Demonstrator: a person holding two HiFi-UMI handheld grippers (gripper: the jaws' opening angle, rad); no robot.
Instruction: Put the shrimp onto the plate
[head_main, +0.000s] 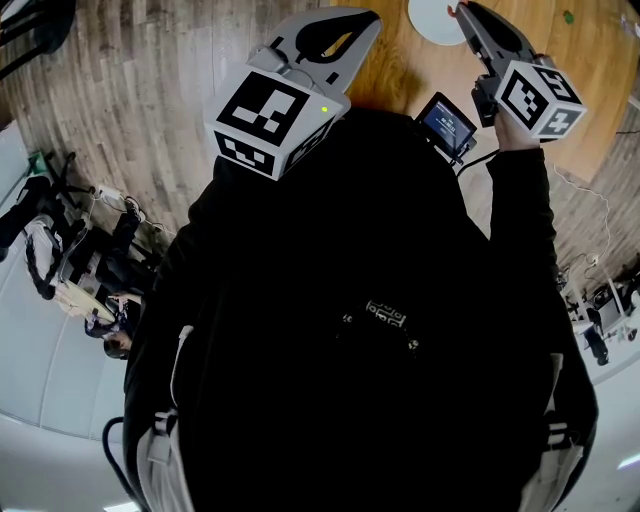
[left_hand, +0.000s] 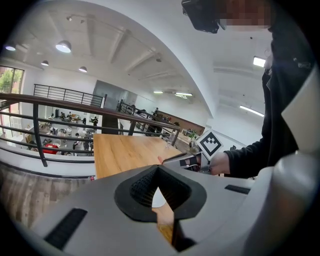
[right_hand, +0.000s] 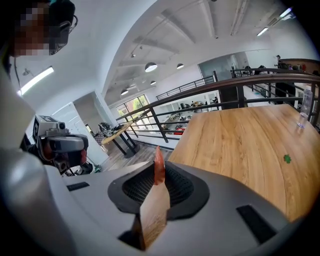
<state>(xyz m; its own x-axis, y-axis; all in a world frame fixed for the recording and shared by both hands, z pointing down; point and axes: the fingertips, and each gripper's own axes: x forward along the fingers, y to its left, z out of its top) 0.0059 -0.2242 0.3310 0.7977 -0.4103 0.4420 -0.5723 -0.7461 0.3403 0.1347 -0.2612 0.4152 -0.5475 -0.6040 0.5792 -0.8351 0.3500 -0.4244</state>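
In the right gripper view my right gripper (right_hand: 159, 171) is shut on a thin orange-red shrimp (right_hand: 158, 156) that sticks up between the jaws. In the head view that gripper (head_main: 463, 9) is held up at the top right, right beside the white plate (head_main: 432, 20) on the wooden table (head_main: 590, 60). My left gripper (head_main: 368, 20) is raised left of it, over the table's near edge. Its own view shows the left gripper (left_hand: 159, 169) shut with nothing in it. Beyond it are the right gripper (left_hand: 182, 160) and a sliver of the plate (left_hand: 156, 198).
A small green object (right_hand: 287, 158) lies on the table (right_hand: 240, 140), and a clear bottle (right_hand: 305, 110) stands at its far edge. A railing (right_hand: 210, 95) runs behind the table. A small screen device (head_main: 447, 122) hangs near my right arm. Equipment and cables (head_main: 80, 260) lie on the floor at the left.
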